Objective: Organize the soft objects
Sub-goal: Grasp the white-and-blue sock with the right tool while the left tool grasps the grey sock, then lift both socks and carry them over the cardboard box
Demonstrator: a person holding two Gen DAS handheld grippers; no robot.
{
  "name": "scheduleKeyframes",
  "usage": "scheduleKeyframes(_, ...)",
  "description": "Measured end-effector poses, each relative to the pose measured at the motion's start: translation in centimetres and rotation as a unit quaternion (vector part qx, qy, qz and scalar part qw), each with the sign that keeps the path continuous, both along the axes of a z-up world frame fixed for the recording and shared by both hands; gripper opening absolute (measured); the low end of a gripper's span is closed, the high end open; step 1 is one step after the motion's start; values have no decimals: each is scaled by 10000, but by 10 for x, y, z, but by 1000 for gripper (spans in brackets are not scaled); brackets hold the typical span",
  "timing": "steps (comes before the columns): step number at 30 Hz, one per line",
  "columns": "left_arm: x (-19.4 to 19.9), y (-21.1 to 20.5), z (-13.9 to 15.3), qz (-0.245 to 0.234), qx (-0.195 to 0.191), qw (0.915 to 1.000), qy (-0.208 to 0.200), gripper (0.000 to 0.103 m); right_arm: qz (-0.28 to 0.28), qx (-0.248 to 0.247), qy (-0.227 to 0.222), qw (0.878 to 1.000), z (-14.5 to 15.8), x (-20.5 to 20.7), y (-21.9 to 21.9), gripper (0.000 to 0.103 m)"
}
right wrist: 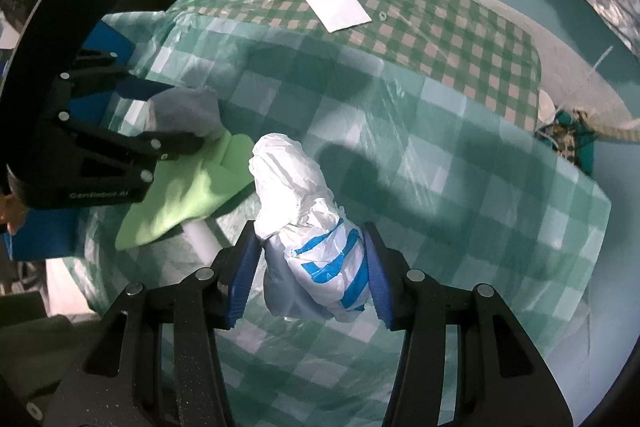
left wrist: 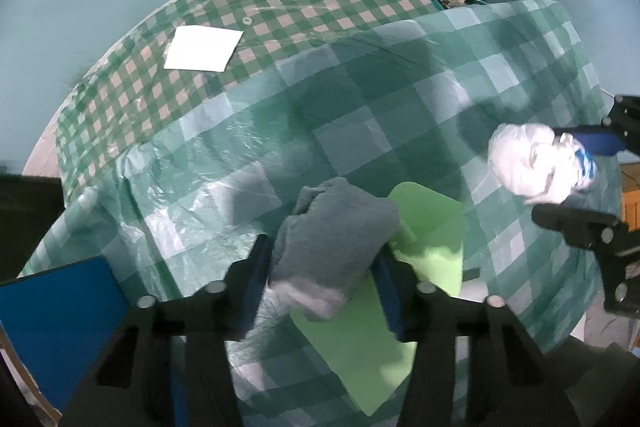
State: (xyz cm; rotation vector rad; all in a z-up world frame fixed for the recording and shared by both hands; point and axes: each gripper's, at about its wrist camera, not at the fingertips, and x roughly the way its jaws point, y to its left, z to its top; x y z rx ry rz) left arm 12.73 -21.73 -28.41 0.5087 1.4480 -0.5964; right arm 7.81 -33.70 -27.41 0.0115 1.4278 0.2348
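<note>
Grey cloth (left wrist: 332, 227) sits btwn our left gripper (left wrist: 324, 275) pads, which press its sides, over a green mat (left wrist: 432, 223) on the checked table (left wrist: 400, 115). Our right gripper (right wrist: 306, 267) clamps a white plastic bundle w/ blue stripes (right wrist: 316, 227), held above the table. White paper square (left wrist: 202, 49) lies well apart, far side.

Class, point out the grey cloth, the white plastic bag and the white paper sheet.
grey cloth (left wrist: 336, 223), left wrist view, bundle's middle.
white plastic bag (right wrist: 304, 211), right wrist view, crumpled middle.
white paper sheet (left wrist: 204, 47), left wrist view, sheet's centre.
</note>
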Motion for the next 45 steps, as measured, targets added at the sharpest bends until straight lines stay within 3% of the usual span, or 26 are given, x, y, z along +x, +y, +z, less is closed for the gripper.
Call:
scheduleKeyframes(11,-9,2,5,23,26,9998,-179,34,-302,30,-33,9995,4,-13,2,50)
scheduleKeyframes(34,-31,64,55,919,-241,9936,-611,33,-250,-29,-255,9994,39,-31,28,50)
scheduleKeyframes(45,-66,77,94,748,-153,9934,-853,33,-176,-29,-396,9991,69,-31,40,50)
